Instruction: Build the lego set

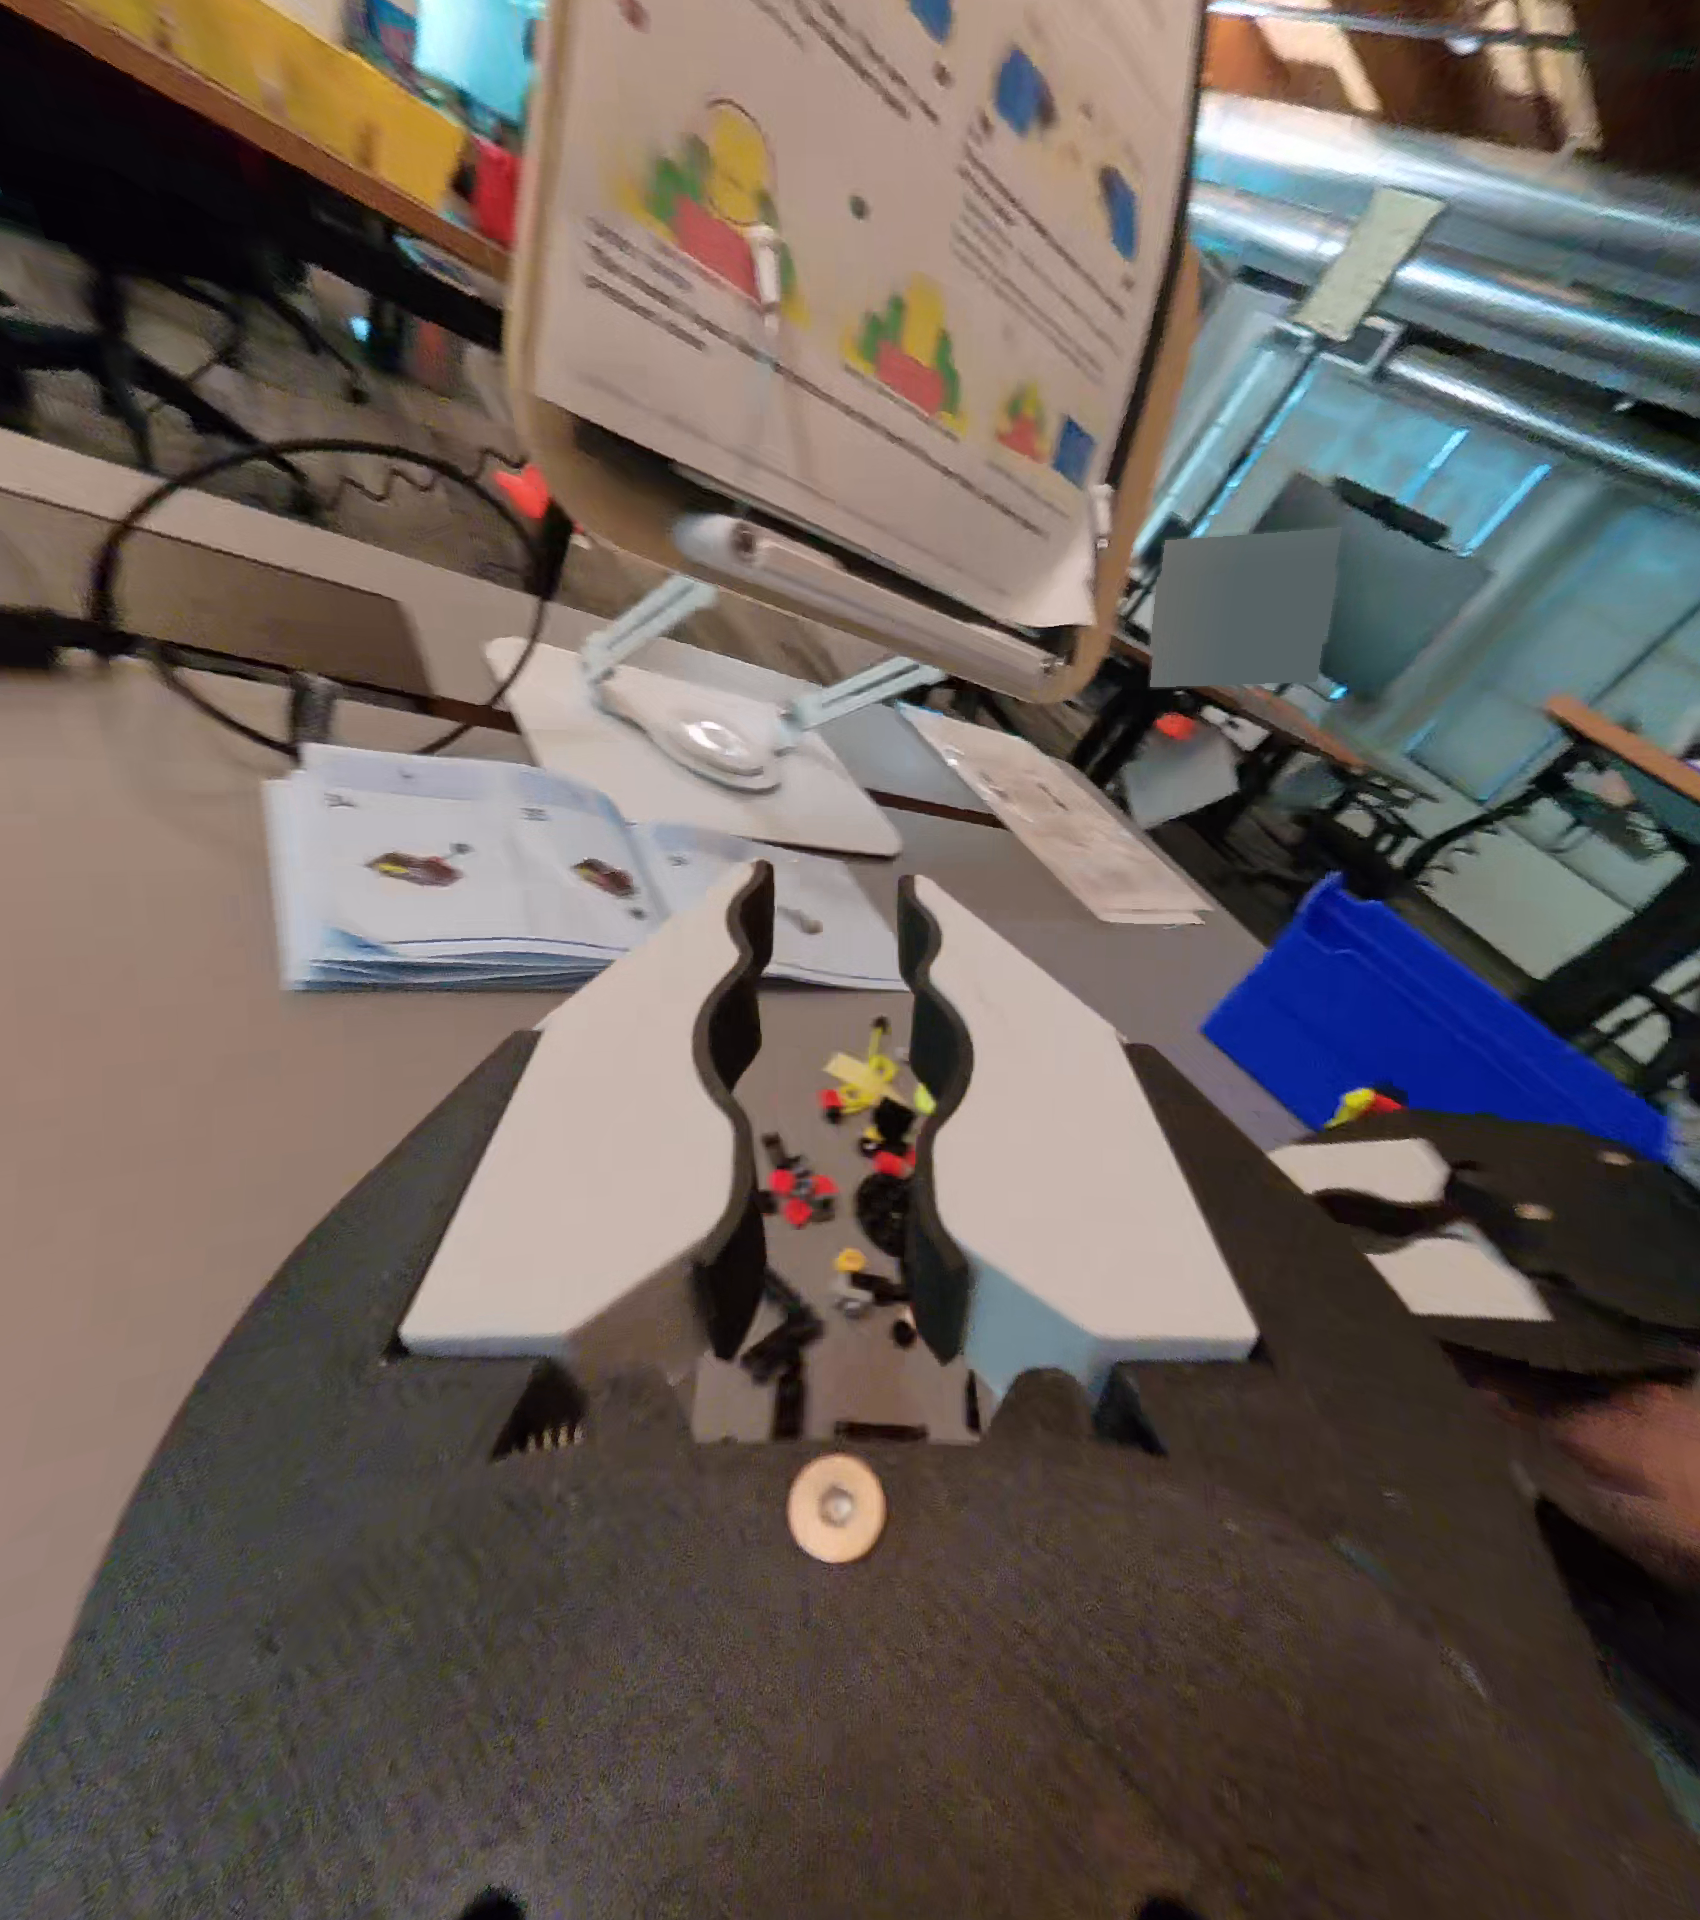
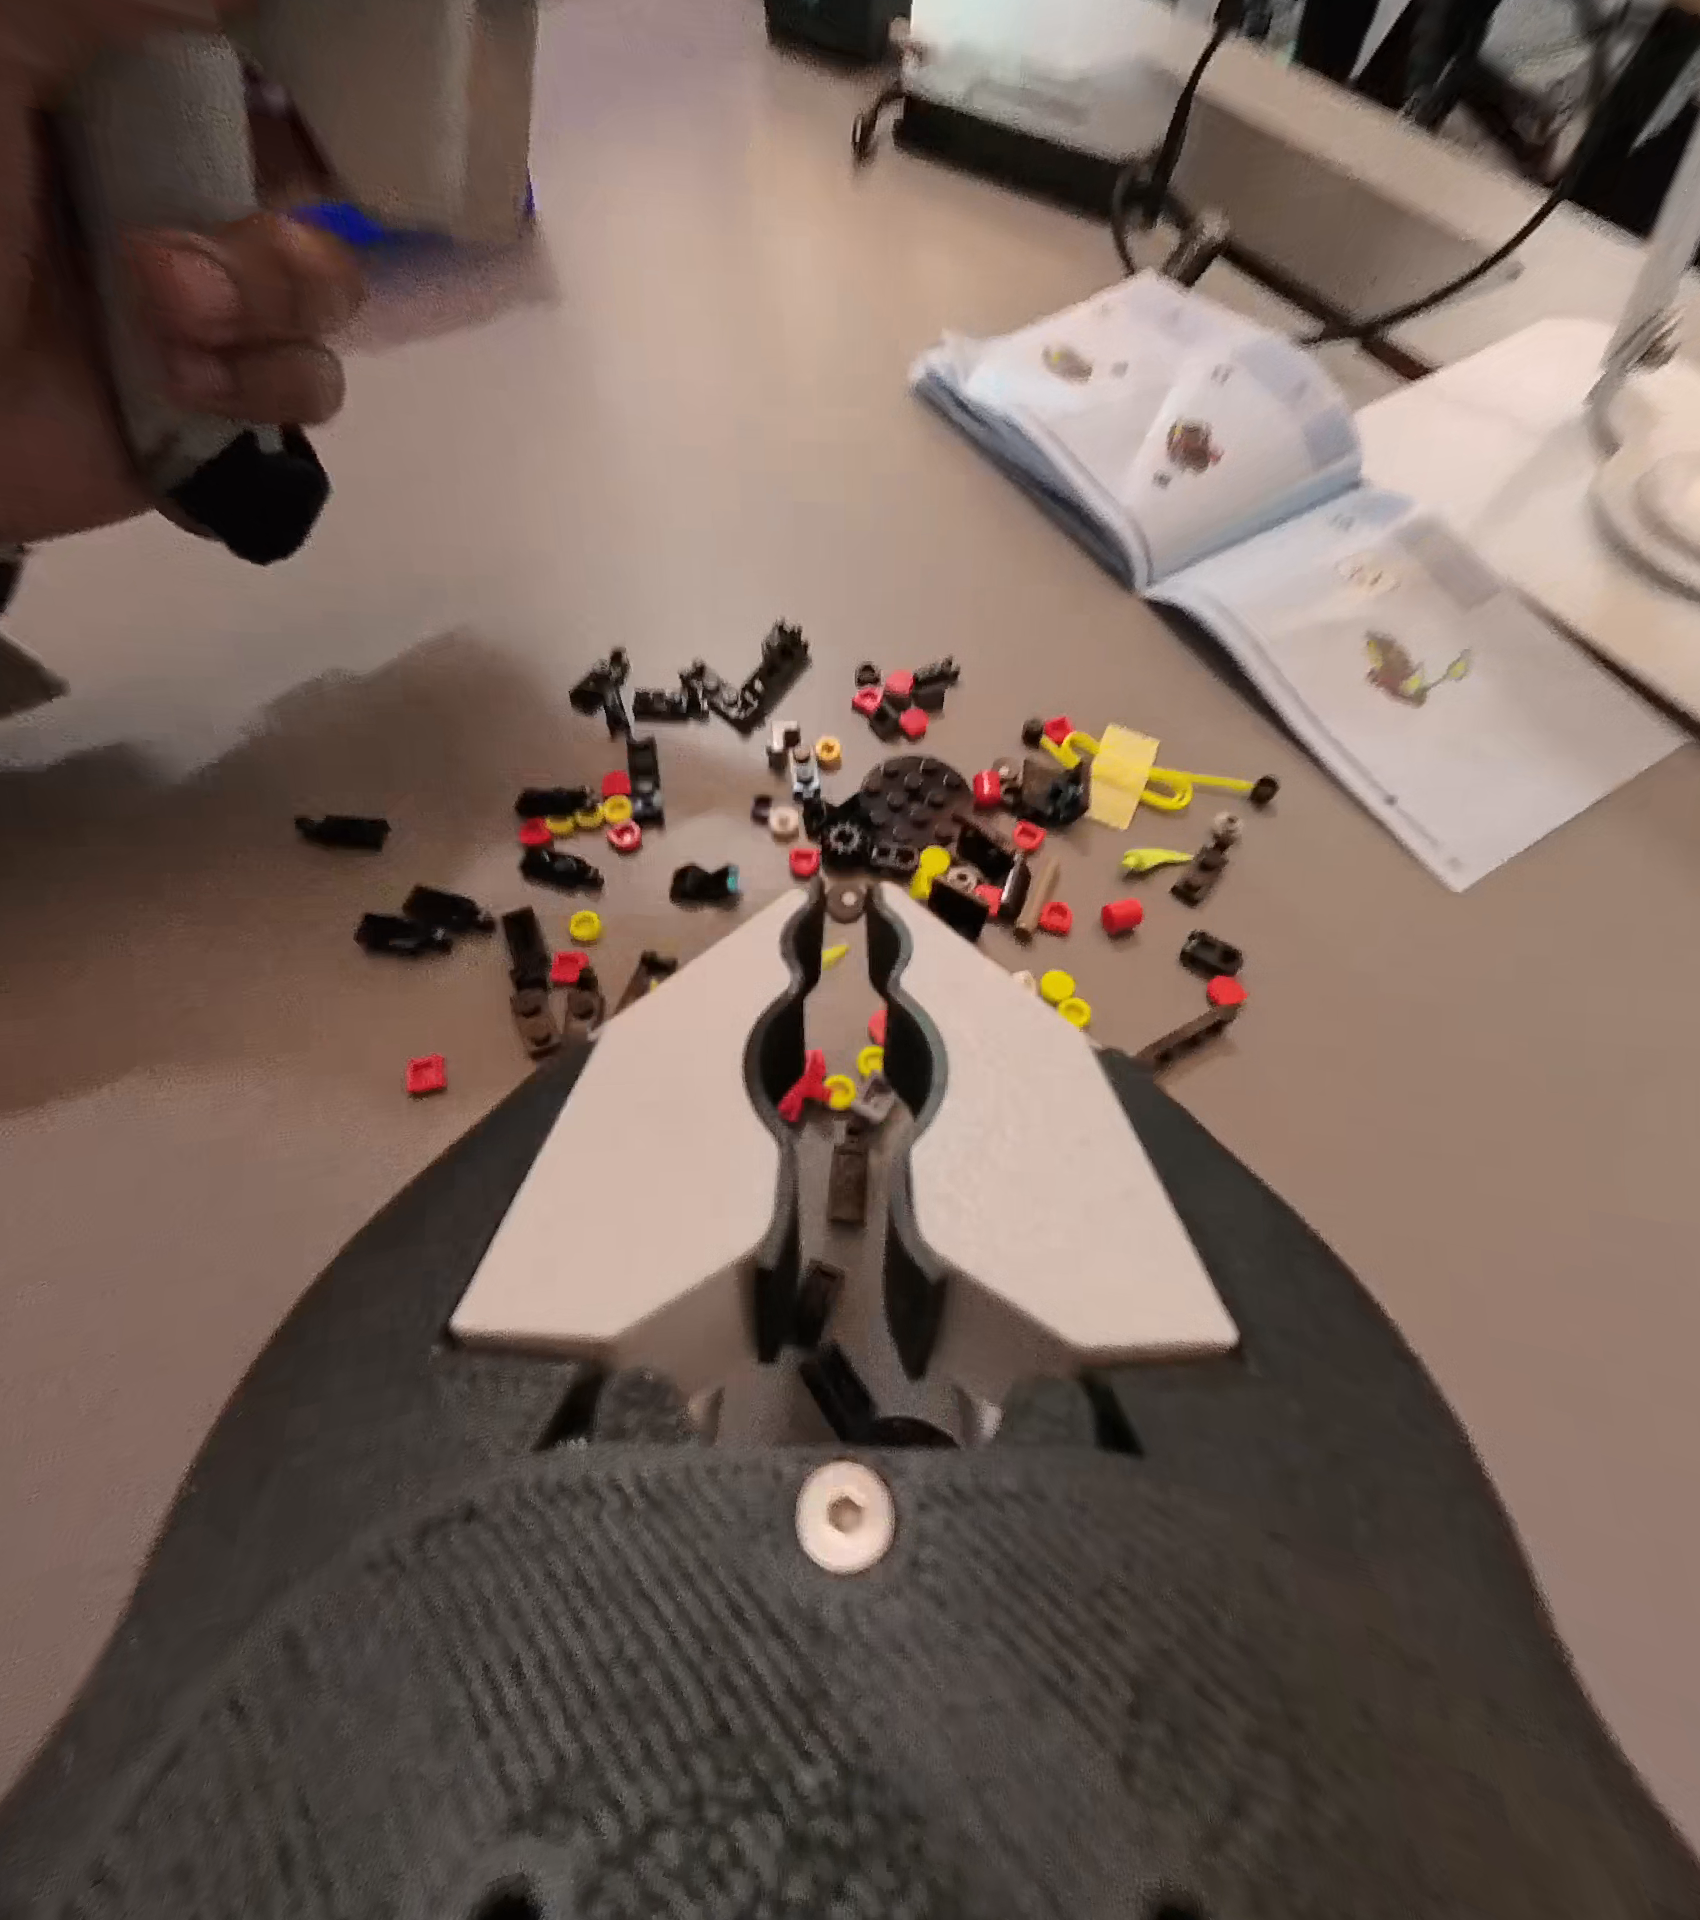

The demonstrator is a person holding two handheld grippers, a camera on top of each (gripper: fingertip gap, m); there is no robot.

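Several small loose lego pieces (image 2: 825,810) in black, red, yellow and brown lie scattered on the grey table (image 2: 1345,1247). A black round plate (image 2: 903,795) and a pale yellow piece (image 2: 1126,774) lie among them. My right gripper (image 2: 843,904) hovers over the near side of the pile, its tips almost together around a small round brown-grey piece (image 2: 843,900). My left gripper (image 1: 833,888) is open and empty, held above the table, with the pile (image 1: 856,1153) showing between its fingers. The right gripper also shows in the left wrist view (image 1: 1345,1210).
An open instruction booklet (image 2: 1241,499) lies behind the pile. A white stand base (image 1: 700,748) carries a tilted board with a printed sheet (image 1: 856,260). A blue bin (image 1: 1397,1029) stands at the right. A black cable (image 1: 306,582) loops at the back left. A hand (image 2: 98,312) holds the left gripper. From the right gripper's tips to the black round plate (image 2: 903,795) is close to 7 cm. It turns up in the left wrist view (image 1: 901,1218) as well.
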